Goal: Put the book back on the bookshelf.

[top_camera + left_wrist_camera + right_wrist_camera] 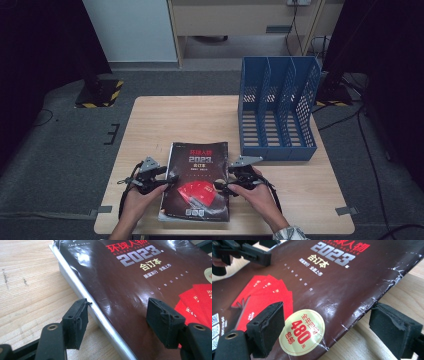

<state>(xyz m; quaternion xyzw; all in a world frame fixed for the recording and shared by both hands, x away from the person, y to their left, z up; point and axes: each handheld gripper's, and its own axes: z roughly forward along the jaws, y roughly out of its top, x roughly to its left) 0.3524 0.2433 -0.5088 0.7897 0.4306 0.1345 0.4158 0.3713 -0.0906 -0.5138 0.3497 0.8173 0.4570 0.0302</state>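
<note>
A thick dark-brown bound volume (197, 185) with "2023" on its glossy cover lies flat near the table's front edge. My left gripper (170, 180) is at its left side. In the left gripper view the jaws stand apart across the book's pale spine edge (100, 317), one fingertip (76, 322) over the wood and the other over the cover. My right gripper (222, 186) is at the book's right side. In the right gripper view its jaws straddle the creased cover edge (362, 310), one pad by a round yellow sticker (302, 332) and the other over bare wood. Neither gripper pinches the book.
A blue three-slot file rack (277, 107) stands at the table's back right. The wooden table (175, 120) is bare behind and left of the book. Dark stands and cables sit on the grey floor around it.
</note>
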